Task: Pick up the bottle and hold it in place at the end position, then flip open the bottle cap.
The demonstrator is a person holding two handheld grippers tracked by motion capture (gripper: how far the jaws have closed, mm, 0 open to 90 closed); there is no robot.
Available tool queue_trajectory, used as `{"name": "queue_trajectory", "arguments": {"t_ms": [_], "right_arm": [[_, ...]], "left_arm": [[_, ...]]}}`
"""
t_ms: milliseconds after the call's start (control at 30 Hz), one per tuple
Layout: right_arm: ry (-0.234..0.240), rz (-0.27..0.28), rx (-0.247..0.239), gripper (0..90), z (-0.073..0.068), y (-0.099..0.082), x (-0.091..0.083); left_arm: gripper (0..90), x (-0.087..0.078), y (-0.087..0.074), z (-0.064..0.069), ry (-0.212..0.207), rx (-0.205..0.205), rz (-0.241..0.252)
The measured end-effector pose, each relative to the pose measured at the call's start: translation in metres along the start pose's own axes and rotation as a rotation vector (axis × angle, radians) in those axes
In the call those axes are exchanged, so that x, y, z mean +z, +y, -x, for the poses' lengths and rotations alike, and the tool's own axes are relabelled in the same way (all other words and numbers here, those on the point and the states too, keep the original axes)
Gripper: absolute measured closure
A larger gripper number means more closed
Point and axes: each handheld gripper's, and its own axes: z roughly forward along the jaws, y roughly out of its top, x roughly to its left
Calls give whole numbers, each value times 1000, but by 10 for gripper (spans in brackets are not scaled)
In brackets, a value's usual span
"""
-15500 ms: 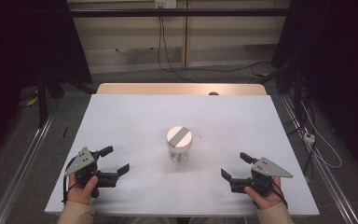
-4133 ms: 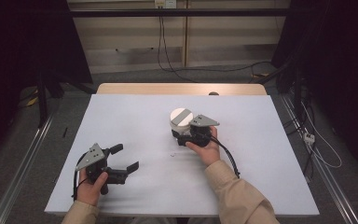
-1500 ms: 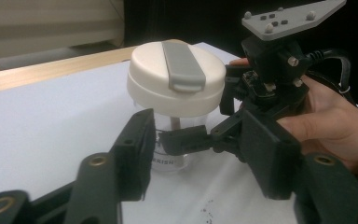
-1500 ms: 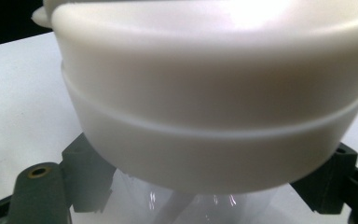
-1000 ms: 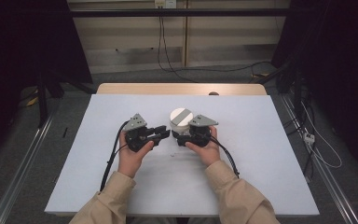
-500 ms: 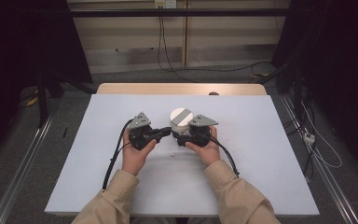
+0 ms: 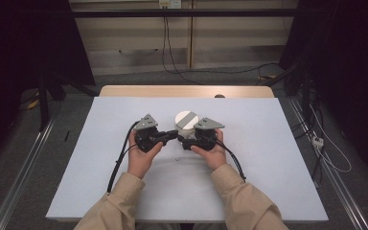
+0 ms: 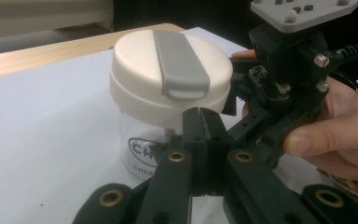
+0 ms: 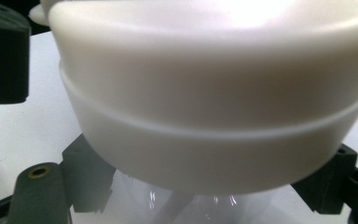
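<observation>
A clear glass jar with a white lid and a grey tab stands mid-table. My right gripper is shut on the jar's glass body just below the lid, with one black pad on each side. My left gripper comes in from the left. Its jaws are shut, pressed together with nothing seen between them. Its tips sit right under the lid's rim, below the end of the grey tab.
A white sheet covers the table, with a bare wooden strip along the far edge and a small dark object on it. Black cables trail from both grippers toward the person. Floor cables lie to the right.
My left gripper has come up from the table's front left to the jar, and its jaws have closed together. The right gripper has kept its hold on the jar.
</observation>
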Motion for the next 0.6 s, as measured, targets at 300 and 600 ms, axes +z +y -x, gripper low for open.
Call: {"name": "queue_trajectory", "arguments": {"t_ms": [300,600], "right_arm": [[-1,-2,-1,191,0,0,0],[-2,-3,-4,191,0,0,0]], "left_arm": [[900,0,0,0,0,-6,-6],[900,3,-1,-2,7,-9,-13]]}}
